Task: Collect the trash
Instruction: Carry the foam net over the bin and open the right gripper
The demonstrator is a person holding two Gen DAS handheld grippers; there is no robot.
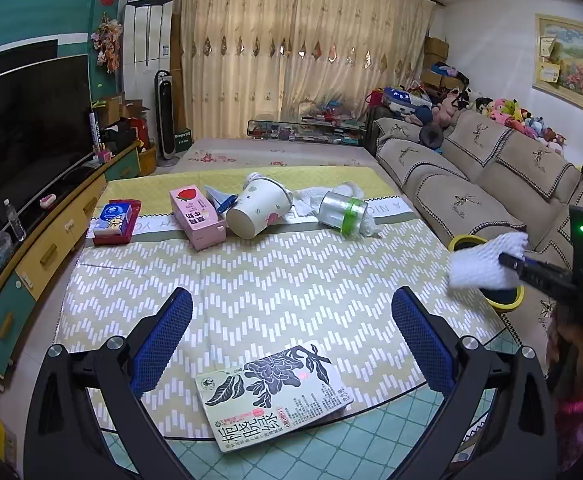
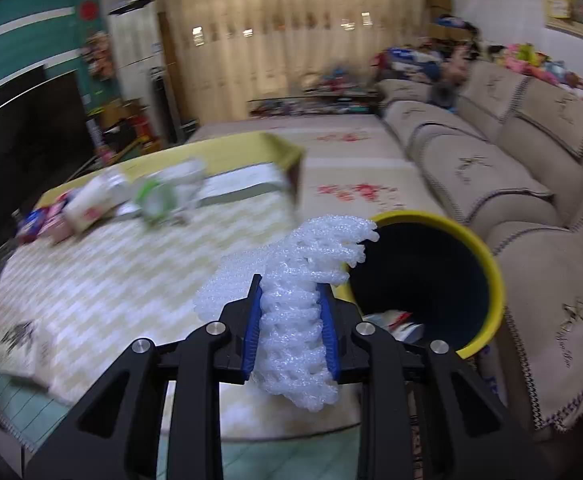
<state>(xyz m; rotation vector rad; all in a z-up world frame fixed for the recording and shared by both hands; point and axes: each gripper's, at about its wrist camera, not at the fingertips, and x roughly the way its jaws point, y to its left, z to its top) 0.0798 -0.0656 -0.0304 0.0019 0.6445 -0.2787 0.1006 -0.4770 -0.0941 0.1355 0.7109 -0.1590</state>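
Right tongs [image 2: 291, 332] clamping foam net [image 2: 291, 300], wrappers visible inside yellow bin [image 2: 495, 280]

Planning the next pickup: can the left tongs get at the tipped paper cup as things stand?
Probably yes: the left tongs stand open and empty, and only bare tablecloth lies between them and the paper cup.

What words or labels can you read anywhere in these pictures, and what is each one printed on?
"栀晚绿": large title on the book at the near table edge; its smaller print is too small to read.
"草莓牛乳": pink strawberry box, seen upside down.
"A NIC": partial lettering on the table runner, seen reversed.
Blue tissue pack: print too small to read.
Right wrist view: too blurred to read anything.
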